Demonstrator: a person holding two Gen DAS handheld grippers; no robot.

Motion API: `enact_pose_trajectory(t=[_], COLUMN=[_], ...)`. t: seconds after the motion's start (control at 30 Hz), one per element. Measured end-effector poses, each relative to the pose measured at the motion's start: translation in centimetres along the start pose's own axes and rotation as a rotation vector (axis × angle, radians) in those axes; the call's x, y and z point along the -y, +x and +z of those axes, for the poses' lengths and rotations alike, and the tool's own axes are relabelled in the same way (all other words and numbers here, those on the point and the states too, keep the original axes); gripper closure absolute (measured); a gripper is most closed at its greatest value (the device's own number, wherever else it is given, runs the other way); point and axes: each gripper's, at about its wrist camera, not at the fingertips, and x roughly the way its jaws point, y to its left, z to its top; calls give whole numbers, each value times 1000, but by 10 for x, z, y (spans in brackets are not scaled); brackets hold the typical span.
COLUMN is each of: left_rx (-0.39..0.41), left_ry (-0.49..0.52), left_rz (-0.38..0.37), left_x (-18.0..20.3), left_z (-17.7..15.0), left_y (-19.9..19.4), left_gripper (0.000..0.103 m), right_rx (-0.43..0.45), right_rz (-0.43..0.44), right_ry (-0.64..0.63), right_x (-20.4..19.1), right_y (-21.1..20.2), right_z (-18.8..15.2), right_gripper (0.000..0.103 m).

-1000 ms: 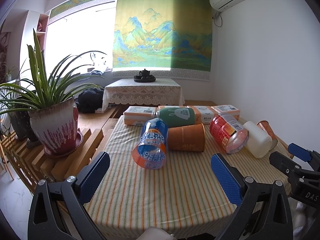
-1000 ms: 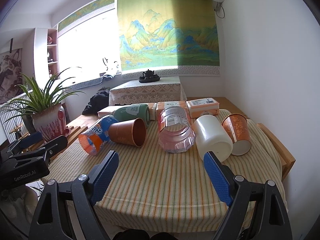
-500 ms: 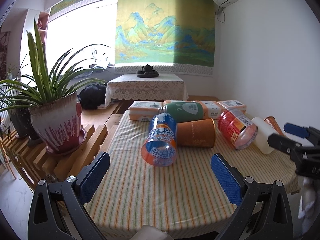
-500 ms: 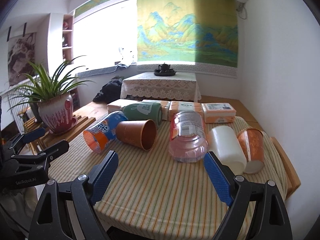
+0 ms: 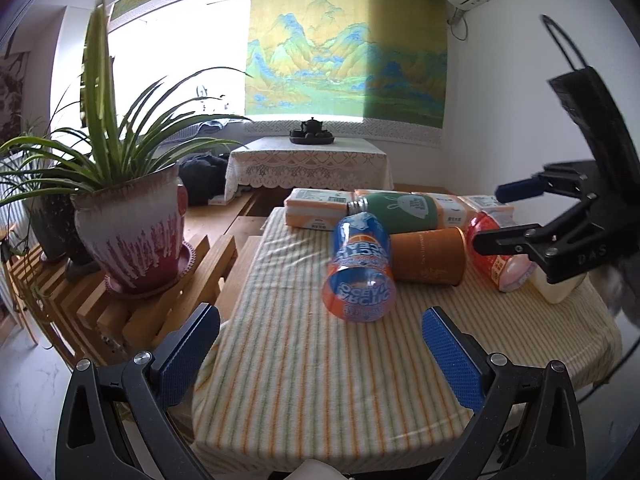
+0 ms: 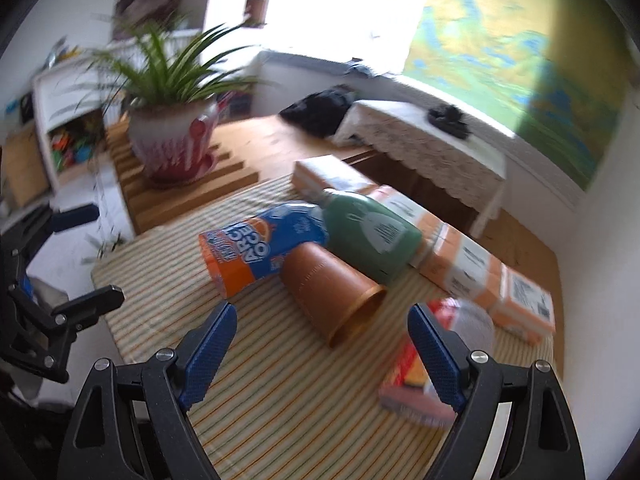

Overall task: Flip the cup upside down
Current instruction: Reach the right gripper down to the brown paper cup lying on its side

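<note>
Blurring red bottle (image 6: 416, 376) behind right jaws.

A table (image 5: 280, 380) wears a striped cloth (image 6: 288, 392) with thin orange and green lines; many things lie on their sides on it; a blue and orange cup (image 5: 362, 268) lies near the middle; a brown cup (image 5: 430, 256) lies just beside it, touching; a green bottle (image 5: 396, 212) lies behind them; flat orange and white boxes (image 5: 316, 212) sit in a row at the far edge; a red jar (image 5: 500, 256) and a white bottle (image 5: 560, 290) lie to the right.
</note>
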Motion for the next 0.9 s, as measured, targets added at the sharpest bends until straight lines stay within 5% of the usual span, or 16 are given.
enact_pose_trajectory(t=[0.4,0.9], left_rx=[-29,-55], left_ry=[-91,-105], left_rz=[80,58], left_x=[-58,-56], left_z=[-3,-2], left_y=[10,29], left_gripper=[1,1], right_rx=[-304,-437], right_rz=[108,26], right_ry=[-335,-519], right_x=[-13,-22], right_y=[91,130], right_z=[41,29], right_gripper=[26,39])
